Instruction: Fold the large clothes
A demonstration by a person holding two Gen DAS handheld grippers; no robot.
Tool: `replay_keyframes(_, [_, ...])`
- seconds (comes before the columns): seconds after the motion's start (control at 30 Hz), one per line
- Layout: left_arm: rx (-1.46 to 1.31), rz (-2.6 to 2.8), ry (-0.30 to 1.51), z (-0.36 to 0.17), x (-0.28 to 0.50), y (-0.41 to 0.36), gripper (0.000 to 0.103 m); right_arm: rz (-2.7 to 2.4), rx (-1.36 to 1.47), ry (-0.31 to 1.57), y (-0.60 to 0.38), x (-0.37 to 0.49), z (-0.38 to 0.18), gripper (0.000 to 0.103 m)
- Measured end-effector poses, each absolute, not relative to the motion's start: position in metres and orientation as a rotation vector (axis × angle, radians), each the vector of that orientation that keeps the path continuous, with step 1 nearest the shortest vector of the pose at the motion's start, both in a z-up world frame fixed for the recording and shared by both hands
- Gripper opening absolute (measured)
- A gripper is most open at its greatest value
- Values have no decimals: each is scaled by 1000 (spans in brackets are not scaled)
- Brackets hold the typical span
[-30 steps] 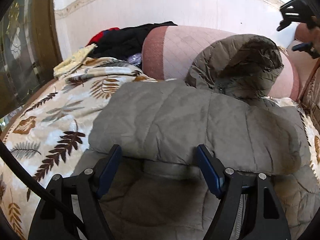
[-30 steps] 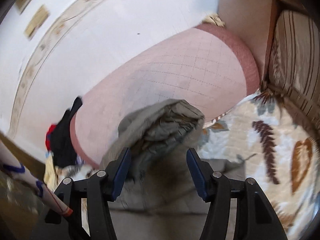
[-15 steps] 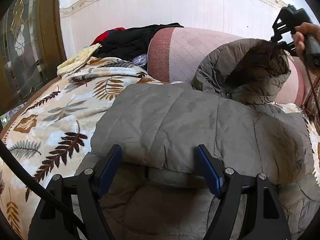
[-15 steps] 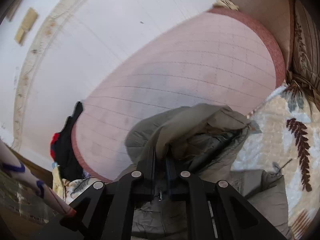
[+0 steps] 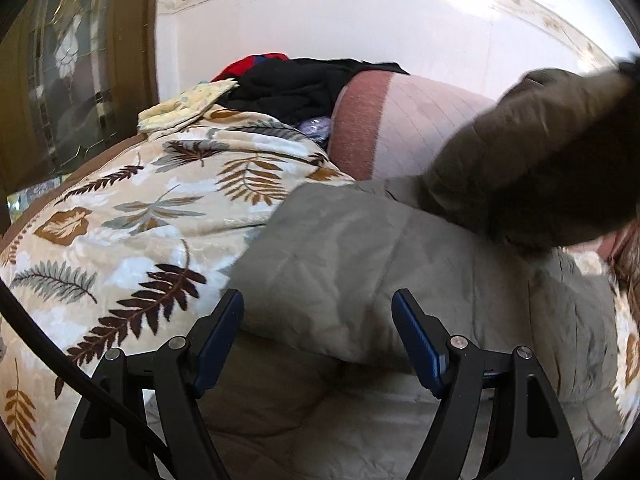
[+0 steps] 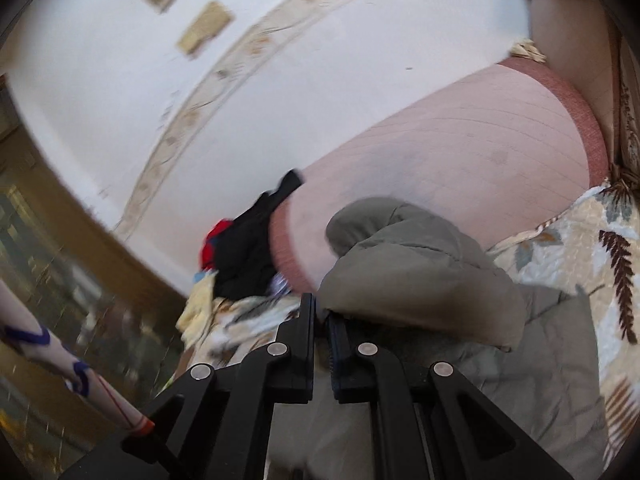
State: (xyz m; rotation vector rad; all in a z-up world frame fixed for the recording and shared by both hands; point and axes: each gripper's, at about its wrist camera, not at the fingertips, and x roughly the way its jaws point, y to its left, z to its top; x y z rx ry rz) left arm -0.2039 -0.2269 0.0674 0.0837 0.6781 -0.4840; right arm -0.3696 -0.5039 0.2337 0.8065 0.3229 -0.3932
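A grey-green padded jacket (image 5: 360, 264) lies partly folded on a leaf-print blanket (image 5: 132, 216). My left gripper (image 5: 318, 334) is open, its blue-padded fingers just above the jacket's near folded edge, holding nothing. The jacket's hood (image 5: 536, 168) is lifted at the right and blurred. In the right wrist view my right gripper (image 6: 322, 322) is shut on the hood (image 6: 416, 280) and holds it up over the jacket body (image 6: 552, 368).
A pink quilted bolster (image 5: 404, 120) lies along the white wall behind the jacket. A heap of black and red clothes (image 5: 296, 84) and a yellow cloth (image 5: 184, 106) sit at the back left. A glazed wooden door (image 5: 68, 76) stands at the left.
My right gripper closed on the hood and has pulled it up and toward the near side. The left gripper stayed open and shifted slightly left along the jacket's edge.
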Motion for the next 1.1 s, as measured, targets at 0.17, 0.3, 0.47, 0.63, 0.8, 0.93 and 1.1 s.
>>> replay_keyframes(0.17, [-11, -471, 664, 79, -189, -205, 76, -336, 764, 384, -430, -401, 197, 7])
replay_keyframes(0.3, [-62, -522, 646, 87, -188, -197, 76, -332, 790, 474, -388, -423, 130, 7])
replay_keyframes(0.47, [-69, -707, 632, 91, -202, -215, 76, -371, 859, 624, -375, -421, 36, 1])
replay_keyframes(0.63, [67, -830, 630, 73, -219, -258, 76, -412, 958, 704, -396, -415, -20, 1])
replay_keyframes(0.8, [94, -798, 745, 50, -205, -278, 76, -396, 848, 691, -394, -424, 7, 1])
replay_keyframes(0.93, [2, -790, 700, 67, -195, -264, 76, -439, 695, 567, -412, -435, 72, 2])
replay_keyframes(1.1, [3, -810, 703, 69, -194, -271, 76, -570, 563, 505, -470, -408, 119, 7])
